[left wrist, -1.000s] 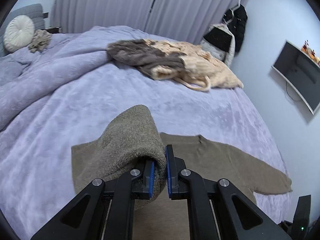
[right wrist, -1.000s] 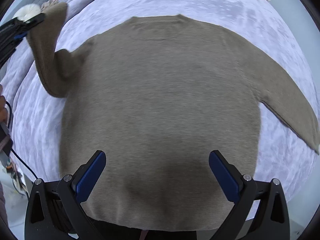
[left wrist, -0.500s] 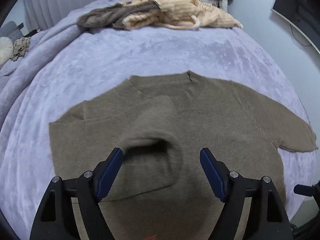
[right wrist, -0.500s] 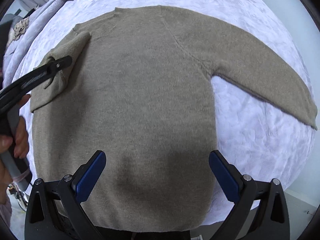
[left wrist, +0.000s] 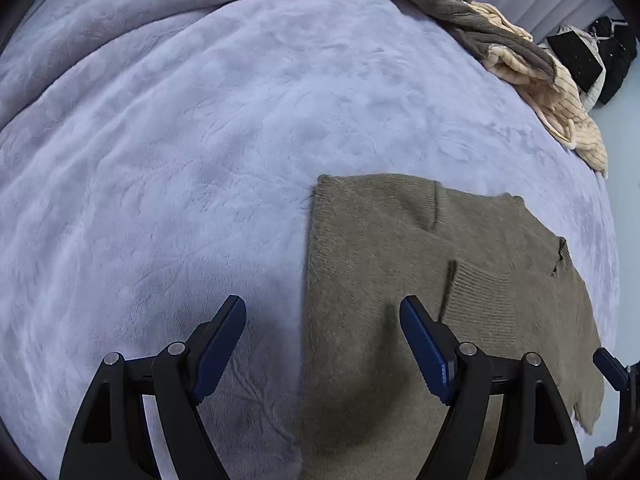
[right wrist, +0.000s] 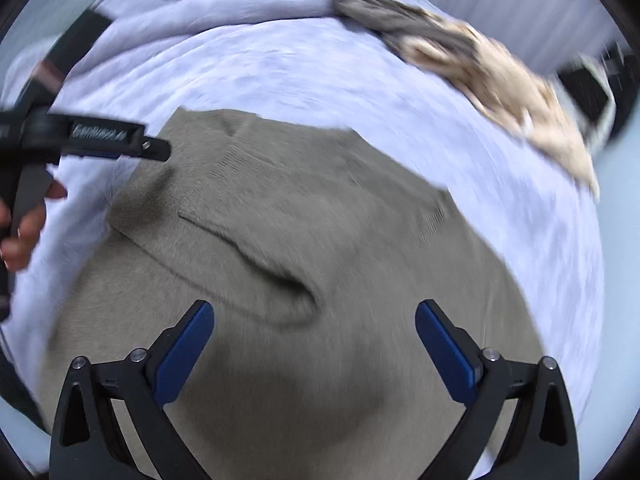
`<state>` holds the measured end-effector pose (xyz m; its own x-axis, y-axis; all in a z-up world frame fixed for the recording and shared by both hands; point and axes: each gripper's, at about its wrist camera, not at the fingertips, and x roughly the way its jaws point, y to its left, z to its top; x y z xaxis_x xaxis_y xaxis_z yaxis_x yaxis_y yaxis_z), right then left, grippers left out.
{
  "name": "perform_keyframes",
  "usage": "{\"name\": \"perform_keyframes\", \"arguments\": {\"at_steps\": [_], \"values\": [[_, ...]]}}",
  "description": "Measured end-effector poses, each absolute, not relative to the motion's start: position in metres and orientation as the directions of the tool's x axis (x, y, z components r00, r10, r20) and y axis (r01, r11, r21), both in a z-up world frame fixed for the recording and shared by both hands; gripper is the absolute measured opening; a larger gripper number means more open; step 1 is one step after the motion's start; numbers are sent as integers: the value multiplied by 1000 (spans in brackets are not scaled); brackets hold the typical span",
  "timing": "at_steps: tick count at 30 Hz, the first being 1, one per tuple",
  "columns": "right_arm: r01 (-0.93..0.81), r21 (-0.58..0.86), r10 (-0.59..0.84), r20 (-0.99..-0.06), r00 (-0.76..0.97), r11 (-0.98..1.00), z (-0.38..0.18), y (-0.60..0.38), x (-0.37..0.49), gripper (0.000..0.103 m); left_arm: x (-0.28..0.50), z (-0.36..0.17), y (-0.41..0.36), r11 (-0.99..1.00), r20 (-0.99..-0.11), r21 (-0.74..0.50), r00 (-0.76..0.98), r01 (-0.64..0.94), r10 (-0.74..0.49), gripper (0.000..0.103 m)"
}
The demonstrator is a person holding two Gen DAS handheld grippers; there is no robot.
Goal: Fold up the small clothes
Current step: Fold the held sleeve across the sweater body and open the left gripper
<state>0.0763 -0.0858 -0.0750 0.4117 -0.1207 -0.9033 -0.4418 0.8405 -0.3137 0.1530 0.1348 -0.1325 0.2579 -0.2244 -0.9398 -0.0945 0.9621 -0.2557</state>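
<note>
- While the brown sweater (left wrist: 420,300) lies flat on the lilac blanket (left wrist: 180,140), one sleeve (right wrist: 224,216) is seen folded across its body.
- The left gripper (left wrist: 322,338) is held apart, empty, over the sweater's edge.
- The right gripper (right wrist: 314,346), its jaws just narrowed slightly, is held apart above the sweater, gripping nothing.
</note>
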Motion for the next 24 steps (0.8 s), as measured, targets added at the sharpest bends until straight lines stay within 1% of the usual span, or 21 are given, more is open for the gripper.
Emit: {"name": "perform_keyframes", "arguments": {"at_steps": [1,3,4,5,6,7,8,10,11,12,13,14,15,16,17,18,20,21,22,23,24], "values": [[-466,-351,-141,-893,427,812,-83,-78,82,94,156,-139,135,958,-940,-270,240,-98,-240,80],[-507,-425,-202,-877,437,749,-105,-64,94,94,161,-150,134,953,-941,-283,221,-108,-255,80],[-522,-458,-239,-869,433,720,-115,-61,100,89,161,-151,131,954,-941,-280,225,-107,-251,80],[-535,-480,-265,-863,430,695,-125,-58,104,81,160,-151,129,955,-940,-277,236,-104,-247,70],[-540,-473,-263,-868,421,696,-128,-60,107,46,160,-149,127,956,-937,-276,248,-97,-245,60],[-523,-445,-245,-879,408,727,-125,-65,111,11,159,-148,125,955,-934,-283,251,-88,-254,42],[-467,-394,-206,-892,403,792,-116,-76,116,11,160,-148,125,950,-930,-302,246,-83,-274,36],[-313,-206,-63,-910,410,927,-91,-111,121,11,162,-147,124,953,-932,-293,246,-82,-265,36],[-211,-69,29,-904,426,975,-78,-139,118,11,161,-145,122,956,-934,-284,247,-74,-258,36],[-108,34,79,-892,446,994,-70,-166,114,11,166,-146,122,959,-935,-277,248,-68,-252,36],[3,111,98,-884,458,994,-67,-193,107,11,167,-146,121,961,-937,-269,248,-60,-246,36],[136,220,136,-879,458,966,-70,-227,98,11,166,-146,120,963,-938,-263,248,-53,-243,36],[230,330,200,-870,450,916,-79,-252,92,11,168,-147,120,964,-938,-262,248,-52,-241,36],[317,430,270,-856,440,846,-91,-276,84,11,169,-147,119,964,-940,-259,244,-54,-239,39],[398,507,329,-838,435,765,-105,-296,75,14,169,-148,120,966,-942,-253,241,-56,-232,47],[451,527,343,-836,429,720,-113,-310,68,19,169,-149,120,967,-944,-247,242,-58,-226,48],[480,554,363,-823,437,680,-119,-325,59,42,171,-150,118,969,-945,-242,238,-56,-222,48],[475,588,382,-799,463,655,-117,-328,54,59,171,-150,117,970,-946,-237,241,-51,-218,48],[478,605,389,-787,479,636,-115,-332,53,63,170,-150,116,972,-945,-229,248,-44,-212,48],[495,599,382,-793,475,629,-114,-334,55,63,170,-149,115,975,-946,-218,252,-36,-202,42],[514,591,377,-801,465,622,-115,-338,62,61,170,-147,113,975,-944,-221,257,-31,-205,32]]}}
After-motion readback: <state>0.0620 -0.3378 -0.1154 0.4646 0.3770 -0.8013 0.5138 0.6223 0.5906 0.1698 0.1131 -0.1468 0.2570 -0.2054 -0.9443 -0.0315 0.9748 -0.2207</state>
